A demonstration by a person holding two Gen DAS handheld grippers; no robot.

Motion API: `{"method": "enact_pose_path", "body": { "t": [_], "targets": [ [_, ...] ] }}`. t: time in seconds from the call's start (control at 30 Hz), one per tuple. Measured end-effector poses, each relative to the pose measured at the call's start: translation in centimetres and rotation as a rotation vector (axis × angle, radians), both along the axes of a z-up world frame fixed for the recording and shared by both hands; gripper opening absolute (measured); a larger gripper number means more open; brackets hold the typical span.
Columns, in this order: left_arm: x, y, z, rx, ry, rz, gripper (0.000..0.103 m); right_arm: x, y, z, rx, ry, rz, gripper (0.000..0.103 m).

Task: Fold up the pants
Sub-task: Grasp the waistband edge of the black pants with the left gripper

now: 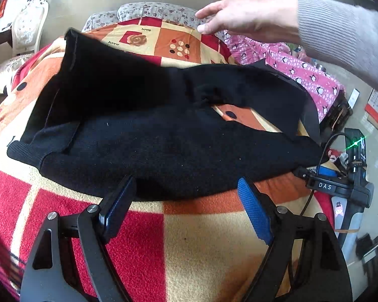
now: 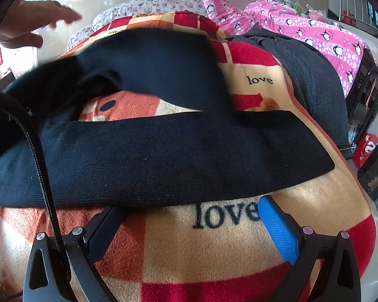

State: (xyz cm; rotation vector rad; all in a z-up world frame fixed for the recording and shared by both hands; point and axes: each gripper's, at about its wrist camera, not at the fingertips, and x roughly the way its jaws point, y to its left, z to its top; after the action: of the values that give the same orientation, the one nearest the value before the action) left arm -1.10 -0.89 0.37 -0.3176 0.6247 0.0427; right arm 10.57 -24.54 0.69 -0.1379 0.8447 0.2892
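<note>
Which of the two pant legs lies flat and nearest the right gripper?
The near leg, a straight flat band just beyond the right gripper. The far leg is angled and partly raised.

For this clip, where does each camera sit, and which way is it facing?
Left wrist: on the left gripper, facing across the black pants; a bare hand reaches in above.
Right wrist: on the right gripper, facing the pants' leg.
Shared: pants, checked blanket, penguin quilt, hand; both grippers open.
</note>
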Motion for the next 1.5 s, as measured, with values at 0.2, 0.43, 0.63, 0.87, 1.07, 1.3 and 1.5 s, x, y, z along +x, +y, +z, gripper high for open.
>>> {"method": "enact_pose_path", "body": {
  "t": [0.2, 0.43, 0.63, 0.87, 1.07, 1.3, 1.5],
  "targets": [
    [0.0, -0.2, 0.0, 0.004, 0.003, 0.008, 0.083, 0.0, 0.1, -0.2, 0.0, 0.0, 0.0, 0.103],
    [-1.0, 1.1, 0.3, -0.062, -0.026, 0.02, 0.083, 0.0, 0.1, -0.2, 0.0, 0.0, 0.0, 0.103],
    [-4.5, 5.8, 0.7, -0.184, -0.028, 0.17, 0.083, 0.0, 0.0, -0.1, 0.0, 0.0, 0.0, 0.103],
    [-6.4, 11.5, -0.4, -0.344, -0.007, 0.295, 0.083, 0.0, 0.1, -0.3, 0.001, -0.001, 0.0, 0.103],
    [-3.5, 13.9, -0.9, -0.424, 0.031, 0.315, 0.083, 0.0, -0.1, -0.8, 0.001, 0.0, 0.001, 0.103],
    [-1.2, 15.1, -1.2, -0.438, 0.014, 0.377, 0.083, 0.0, -0.2, -0.8, 0.001, 0.0, 0.002, 0.103],
    [-1.6, 15.2, -1.7, -0.394, 0.038, 0.446, 0.026, 0.0, -0.2, -0.8, 0.0, 0.001, 0.002, 0.103]
  ]
}}
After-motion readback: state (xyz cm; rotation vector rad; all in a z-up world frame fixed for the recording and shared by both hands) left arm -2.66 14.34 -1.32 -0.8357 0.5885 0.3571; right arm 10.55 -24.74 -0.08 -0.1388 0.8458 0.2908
